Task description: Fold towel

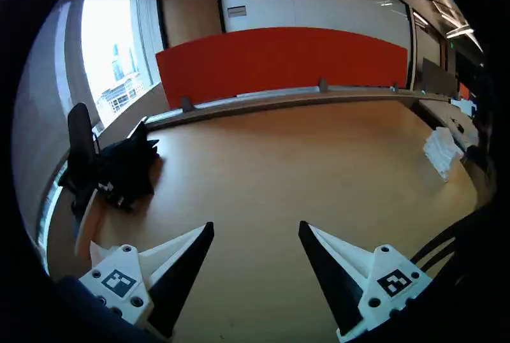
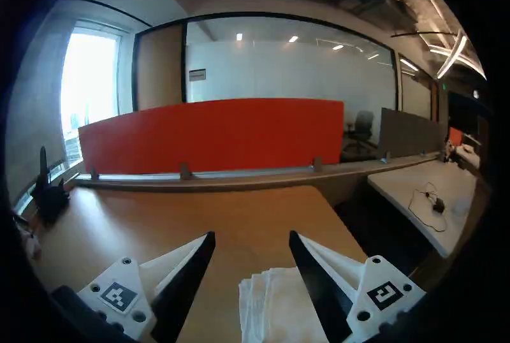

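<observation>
1. Over the wooden table (image 1: 306, 152), the left gripper (image 1: 255, 224) is hovering roughly level, pointing across the bare tabletop toward a red partition (image 1: 280, 62).
2. Its two fingers are standing wide apart, gripping nothing and touching nothing.
3. A white folded towel (image 1: 443, 150) is lying near the table's right edge, well apart from this gripper. A black object (image 1: 124, 167) is sitting at the left, near the window (image 1: 111, 56).
4. Seen in the right gripper view, the right gripper (image 2: 252, 234) is hanging low over the same table, also facing the partition.
5. Its fingers are likewise spread apart and are clamping nothing.
6. The towel is lying just under this gripper, between the fingers and closer to the right one. That finger is overlapping the towel's edge, but whether it is touching the cloth cannot be told.
7. A white desk (image 2: 408, 190) with a cable (image 2: 428, 201) on it is standing off to the right.
</observation>
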Motion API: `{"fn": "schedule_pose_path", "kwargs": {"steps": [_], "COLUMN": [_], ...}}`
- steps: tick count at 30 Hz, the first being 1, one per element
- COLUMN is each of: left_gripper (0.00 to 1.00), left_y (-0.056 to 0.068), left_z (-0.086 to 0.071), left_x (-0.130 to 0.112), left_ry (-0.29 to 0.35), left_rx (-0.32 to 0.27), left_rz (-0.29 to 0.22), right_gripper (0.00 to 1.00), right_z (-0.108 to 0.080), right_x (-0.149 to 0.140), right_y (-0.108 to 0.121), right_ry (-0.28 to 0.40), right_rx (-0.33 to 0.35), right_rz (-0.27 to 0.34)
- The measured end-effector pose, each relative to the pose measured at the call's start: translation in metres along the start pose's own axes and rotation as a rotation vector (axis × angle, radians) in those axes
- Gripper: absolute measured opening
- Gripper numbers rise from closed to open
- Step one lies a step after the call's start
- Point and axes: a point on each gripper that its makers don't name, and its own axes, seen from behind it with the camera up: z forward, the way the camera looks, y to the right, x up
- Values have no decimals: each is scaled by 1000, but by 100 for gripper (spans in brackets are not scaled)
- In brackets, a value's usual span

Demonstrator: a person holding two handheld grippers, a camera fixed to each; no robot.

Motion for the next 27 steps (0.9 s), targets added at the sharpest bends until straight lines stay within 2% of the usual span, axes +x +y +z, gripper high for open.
{"fn": "schedule_pose_path", "kwargs": {"steps": [6,11,15,27], "left_gripper": [99,99,99,99], "left_y": [-14,-27,-37,-43], "left_z": [-2,-6,-8,-5], "left_x": [53,98,122,146], "left_ry": [156,293,371,436], "left_rx": [23,43,61,61], "left_rz": [-71,-88,-94,-92], "right_gripper": [89,89,89,89], "right_z": [-7,-15,-21,-33], "right_x": [17,30,34,53], "right_y": [-7,-12,-18,-51], "right_ry": [54,103,121,164], "right_rx": [0,-4,3,35], "right_rz": [-7,-19,-30,-70]}}
